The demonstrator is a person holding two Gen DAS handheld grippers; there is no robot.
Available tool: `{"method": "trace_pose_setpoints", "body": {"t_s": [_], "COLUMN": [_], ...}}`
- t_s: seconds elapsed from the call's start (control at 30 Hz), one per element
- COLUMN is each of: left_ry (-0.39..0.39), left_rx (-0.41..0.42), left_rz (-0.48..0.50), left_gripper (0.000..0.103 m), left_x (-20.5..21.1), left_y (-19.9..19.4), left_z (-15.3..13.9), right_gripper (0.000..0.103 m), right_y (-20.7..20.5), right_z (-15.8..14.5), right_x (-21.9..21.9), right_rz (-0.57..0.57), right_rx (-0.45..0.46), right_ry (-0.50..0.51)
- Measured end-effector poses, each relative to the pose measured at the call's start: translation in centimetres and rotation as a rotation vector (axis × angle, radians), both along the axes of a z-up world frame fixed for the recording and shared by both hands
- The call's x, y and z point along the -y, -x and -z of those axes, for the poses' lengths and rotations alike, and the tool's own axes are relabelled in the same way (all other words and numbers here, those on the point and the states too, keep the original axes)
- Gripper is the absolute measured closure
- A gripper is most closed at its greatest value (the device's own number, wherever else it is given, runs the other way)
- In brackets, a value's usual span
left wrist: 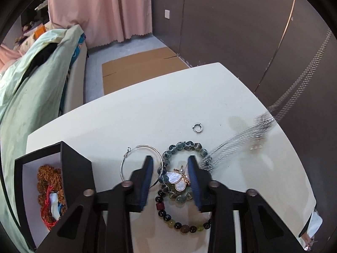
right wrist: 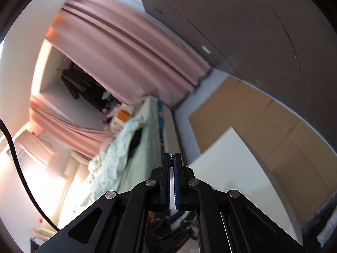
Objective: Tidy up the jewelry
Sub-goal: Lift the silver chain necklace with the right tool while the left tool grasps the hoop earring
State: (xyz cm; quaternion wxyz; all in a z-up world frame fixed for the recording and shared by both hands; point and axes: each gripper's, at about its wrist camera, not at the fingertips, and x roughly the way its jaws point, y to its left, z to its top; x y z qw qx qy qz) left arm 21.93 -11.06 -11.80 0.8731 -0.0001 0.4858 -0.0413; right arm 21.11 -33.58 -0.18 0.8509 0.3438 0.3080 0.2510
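Observation:
My left gripper (left wrist: 170, 162) is open and hovers low over a pile of jewelry on the white table (left wrist: 147, 109). Between its fingers lie a butterfly pendant (left wrist: 178, 180), a blue-grey bead bracelet (left wrist: 185, 146) and a dark and green bead bracelet (left wrist: 181, 225). A silver hoop earring (left wrist: 134, 160) lies under the left finger. A silver chain (left wrist: 294, 88) rises blurred from the pile to the upper right. My right gripper (right wrist: 173, 158) is shut on a thin dark beaded piece, probably that chain, and is raised above the table corner (right wrist: 231, 158).
A black box (left wrist: 42, 189) with a white lining stands at the table's left and holds a brown bead string with red cord. A small silver ring (left wrist: 197, 127) lies farther back. A bed with green bedding (left wrist: 31, 88), pink curtains and flat cardboard (left wrist: 139, 67) lie beyond.

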Motion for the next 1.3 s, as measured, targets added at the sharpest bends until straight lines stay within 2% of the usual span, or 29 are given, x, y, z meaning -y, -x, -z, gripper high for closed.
{"method": "trace_pose_setpoints", "body": {"t_s": [0.1,0.13,0.27,0.43,0.87,1.03,1.2,1.3], "left_ry": [0.007,0.000,0.037,0.094,0.234,0.256,0.268,0.321], "left_rx": [0.002,0.005,0.020,0.051,0.221,0.263,0.280,0.264], "left_rz": [-0.010,-0.020,-0.032,-0.056,-0.108,-0.134,-0.181,-0.175], "left_gripper": [0.089,0.100,0.101,0.102,0.102,0.102,0.102,0.102], "left_x": [-0.1,-0.2,-0.9,-2.1,-5.7,-7.7,-10.1,-11.4], "left_y": [-0.1,0.0,0.2,0.8,5.5,7.2,8.5,8.8], "left_z": [0.0,-0.1,-0.5,-1.9,-9.0,-10.9,-11.6,-11.2], "right_gripper": [0.099,0.099,0.099,0.099,0.099,0.099,0.099,0.099], "right_y": [0.2,0.1,-0.1,0.6,3.6,4.6,5.8,6.6], "right_z": [-0.4,-0.3,0.3,-0.3,-2.3,-3.0,-4.0,-4.9], "right_x": [-0.3,-0.4,-0.5,-0.5,-2.9,-4.2,-5.5,-6.6], "right_rz": [-0.004,-0.005,-0.001,-0.016,-0.094,-0.115,-0.139,-0.164], "right_rx": [0.015,0.010,-0.018,0.014,0.119,0.145,0.180,0.208], "right_ry": [0.011,0.014,0.015,0.004,-0.009,-0.012,-0.019,-0.019]}}
